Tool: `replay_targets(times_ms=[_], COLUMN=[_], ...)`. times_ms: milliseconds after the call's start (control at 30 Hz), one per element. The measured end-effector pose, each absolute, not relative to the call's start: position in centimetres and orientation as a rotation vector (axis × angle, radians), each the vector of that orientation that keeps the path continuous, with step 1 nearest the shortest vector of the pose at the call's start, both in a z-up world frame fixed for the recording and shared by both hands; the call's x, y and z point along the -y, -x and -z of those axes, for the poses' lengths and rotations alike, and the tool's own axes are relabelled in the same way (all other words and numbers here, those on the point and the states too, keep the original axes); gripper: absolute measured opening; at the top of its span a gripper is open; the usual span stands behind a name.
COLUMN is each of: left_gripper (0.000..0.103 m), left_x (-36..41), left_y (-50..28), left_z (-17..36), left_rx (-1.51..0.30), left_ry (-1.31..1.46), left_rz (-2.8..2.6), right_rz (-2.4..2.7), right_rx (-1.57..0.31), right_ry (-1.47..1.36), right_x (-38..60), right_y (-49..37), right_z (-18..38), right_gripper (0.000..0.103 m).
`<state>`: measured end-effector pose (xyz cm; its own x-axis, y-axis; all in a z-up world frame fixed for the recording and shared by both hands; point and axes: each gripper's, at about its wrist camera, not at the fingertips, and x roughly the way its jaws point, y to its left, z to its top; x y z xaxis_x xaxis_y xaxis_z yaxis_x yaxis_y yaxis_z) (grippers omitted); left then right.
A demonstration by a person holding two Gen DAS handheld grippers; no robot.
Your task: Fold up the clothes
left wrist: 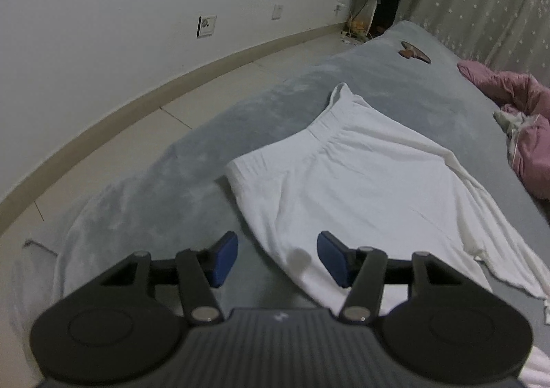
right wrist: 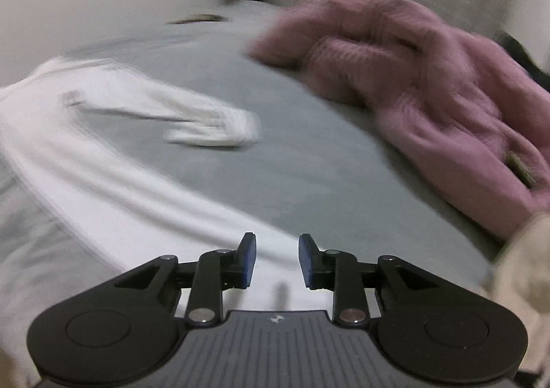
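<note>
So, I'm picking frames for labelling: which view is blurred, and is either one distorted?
Right wrist view: motion blur smears the white garment and pink sweater; only the right claw stays crisp. Left wrist view: sharp, though fisheye bends the baseboard. Lighting is dim and even in both.

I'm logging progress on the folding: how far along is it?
Barely started. The white garment lies spread on the grey bed, one sleeve out, no finished fold visible. Nothing is in hand: left tool and right tool are open above its edge. The pink garment remains a crumpled heap.
</note>
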<state>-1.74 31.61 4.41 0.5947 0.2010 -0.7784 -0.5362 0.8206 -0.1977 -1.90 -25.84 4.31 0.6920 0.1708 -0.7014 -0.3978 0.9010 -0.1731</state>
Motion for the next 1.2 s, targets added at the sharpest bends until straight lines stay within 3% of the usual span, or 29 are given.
replay_targets(times_ms=[400,1000,1067,1167,1200], left_gripper=[0.05,0.041,0.04,0.027,0.013], left_x=[-31.6,-33.6,-33.5,-33.1,-33.0], left_y=[1.7,2.0,1.7,1.1,0.9], left_z=[-4.2,-4.2,-4.1,-4.0,-3.9], left_rx=[-0.833,-0.801,-0.802,-0.804,-0.804], left_ry=[0.415,0.488,0.484,0.463,0.463], left_rz=[-0.486,-0.529,-0.537,-0.536,-0.533], right_rz=[-0.647,-0.683,-0.68,-0.693,-0.694], right_rx=[-0.693,-0.528,-0.516,-0.511,-0.51], right_ry=[0.612,0.845,0.865,0.889,0.893], right_x=[15.4,11.1,10.8,10.6,10.5], right_y=[5.3,6.6,6.7,6.9,6.9], right_z=[-1.1,0.5,0.7,1.1,1.1], right_gripper=[0.027,0.022,0.017,0.003,0.002])
